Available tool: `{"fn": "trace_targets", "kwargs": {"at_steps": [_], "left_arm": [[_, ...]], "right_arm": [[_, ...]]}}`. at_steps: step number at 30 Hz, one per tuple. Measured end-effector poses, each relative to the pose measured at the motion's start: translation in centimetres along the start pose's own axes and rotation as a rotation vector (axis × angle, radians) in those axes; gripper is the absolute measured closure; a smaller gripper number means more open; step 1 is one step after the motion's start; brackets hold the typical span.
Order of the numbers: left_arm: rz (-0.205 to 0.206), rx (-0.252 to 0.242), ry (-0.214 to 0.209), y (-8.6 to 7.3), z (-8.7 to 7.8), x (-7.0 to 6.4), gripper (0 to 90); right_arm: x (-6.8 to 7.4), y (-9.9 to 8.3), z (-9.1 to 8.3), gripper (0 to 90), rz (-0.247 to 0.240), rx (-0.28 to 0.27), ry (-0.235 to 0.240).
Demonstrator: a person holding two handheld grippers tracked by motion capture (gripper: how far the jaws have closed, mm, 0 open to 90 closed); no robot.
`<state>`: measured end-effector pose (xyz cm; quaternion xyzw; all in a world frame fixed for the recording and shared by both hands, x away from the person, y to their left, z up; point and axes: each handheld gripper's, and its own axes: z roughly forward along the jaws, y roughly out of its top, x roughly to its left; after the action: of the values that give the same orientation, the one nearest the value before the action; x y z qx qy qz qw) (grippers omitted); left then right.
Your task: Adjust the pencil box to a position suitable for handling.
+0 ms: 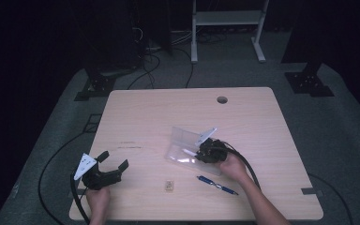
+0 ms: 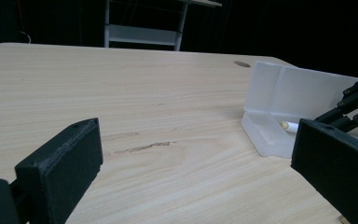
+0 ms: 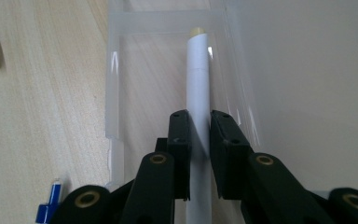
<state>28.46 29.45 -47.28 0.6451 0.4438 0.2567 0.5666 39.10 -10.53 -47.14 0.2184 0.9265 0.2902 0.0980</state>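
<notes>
**White pen going into the case; blue pen and eraser left outside**

A pale wooden table (image 1: pixel 145 117) stands in a dark room. In the high view, the right gripper (image 1: pixel 201 152) reaches into the clear plastic case (image 1: pixel 187 136) right of centre; a blue pen (image 1: pixel 217 184) and a small eraser (image 1: pixel 169 186) lie nearer, outside the case. The left gripper (image 1: pixel 115 161) waits at the near left, jaws wide apart, holding nothing. In the left gripper view, the open case (image 2: pixel 279 93) sits to the right. In the right gripper view, the jaws pinch a white pen (image 3: pixel 198 84) lying lengthwise inside the case, seemingly not yet released.

Light wooden table (image 1: pixel 145 117), clear plastic case (image 1: pixel 185 140), blue pen (image 1: pixel 217 184), small tan block (image 1: pixel 169 186)
</notes>
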Motion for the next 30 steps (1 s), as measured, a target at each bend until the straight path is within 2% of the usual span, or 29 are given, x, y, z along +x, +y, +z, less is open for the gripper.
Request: {"fn": "trace_targets", "kwargs": {"at_steps": [12, 14, 30], "left_arm": [[-0.001, 0.0, -0.001, 0.0, 0.0, 0.0, 1.1], [-0.001, 0.002, -0.002, 0.0, 0.0, 0.0, 1.1], [0.0, 0.003, -0.001, 0.0, 0.1, -0.1, 1.1]], "right_arm": [[0.1, -0.1, 0.2, 76.2, 0.005, 0.001, 0.014], [0.2, -0.1, 0.1, 74.1, -0.002, 0.003, 0.004], [1.0, -0.4, -2.3, 62.7, -0.008, -0.054, 0.0]]}}
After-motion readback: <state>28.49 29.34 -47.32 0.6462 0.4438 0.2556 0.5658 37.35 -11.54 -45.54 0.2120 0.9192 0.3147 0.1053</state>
